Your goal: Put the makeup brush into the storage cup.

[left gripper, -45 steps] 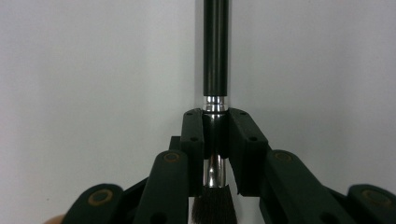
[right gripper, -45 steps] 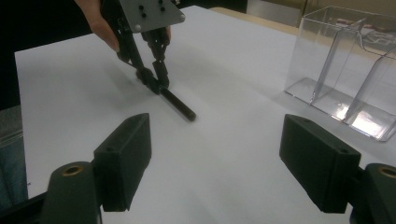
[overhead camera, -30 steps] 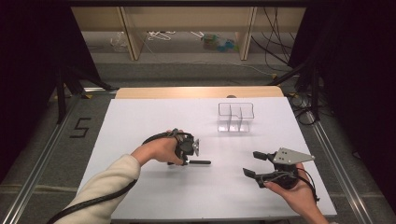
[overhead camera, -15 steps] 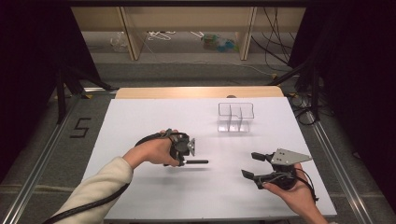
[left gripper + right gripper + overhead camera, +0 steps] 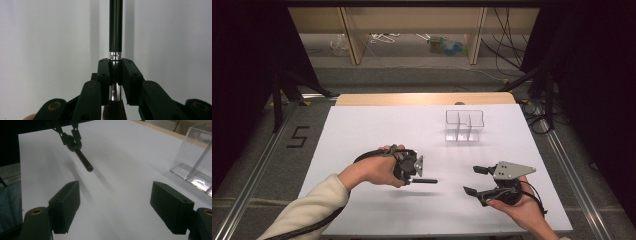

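Left gripper [image 5: 414, 170] fingers clenched on brush [image 5: 115, 32] at silver ferrule; bristles tucked back between jaws, black handle jutting forward, level above white desk [image 5: 377, 130], clear of surface, shadow beneath. Right gripper [image 5: 479, 180] near desk's right front, fingers [image 5: 65, 206] spread wide, nothing between them, aimed toward brush handle tip [image 5: 88, 167]. Clear acrylic divided holder [image 5: 464, 125] stands farther back on desk, well apart from both grippers.
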Demonstrator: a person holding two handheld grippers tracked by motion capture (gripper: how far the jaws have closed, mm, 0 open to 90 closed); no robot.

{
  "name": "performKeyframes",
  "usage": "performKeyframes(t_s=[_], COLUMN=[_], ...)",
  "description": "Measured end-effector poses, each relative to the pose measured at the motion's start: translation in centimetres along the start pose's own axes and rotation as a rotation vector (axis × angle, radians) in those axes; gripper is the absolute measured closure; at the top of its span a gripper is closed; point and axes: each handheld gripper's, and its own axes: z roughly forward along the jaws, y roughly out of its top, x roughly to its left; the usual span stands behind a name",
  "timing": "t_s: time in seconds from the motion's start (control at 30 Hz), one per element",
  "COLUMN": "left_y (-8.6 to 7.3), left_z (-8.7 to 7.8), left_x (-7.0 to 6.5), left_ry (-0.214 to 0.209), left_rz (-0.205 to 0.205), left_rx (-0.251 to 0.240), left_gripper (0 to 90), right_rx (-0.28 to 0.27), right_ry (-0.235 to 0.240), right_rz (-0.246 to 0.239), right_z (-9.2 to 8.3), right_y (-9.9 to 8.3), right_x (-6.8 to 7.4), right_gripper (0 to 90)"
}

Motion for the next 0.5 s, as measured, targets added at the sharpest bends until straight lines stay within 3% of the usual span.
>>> performKeyframes(t_s=[0.27, 0.5], left_y=[1.6, 3.3], left_z=[-0.8, -1.6], left_x=[-1.1, -1.8], left_ry=[0.005, 0.011], left_rz=[0.035, 0.078], left_rx=[-0.011, -0.019], left_gripper=[76.8, 76.8], right_rx=[-0.004, -0.004], right_ry=[0.032, 0.108], right_rz=[-0.021, -0.013], right_z=[1.1, 2.1], right_y=[0.6, 1.3], right_x=[0.6, 1.2], right_gripper=[25.0, 25.6])
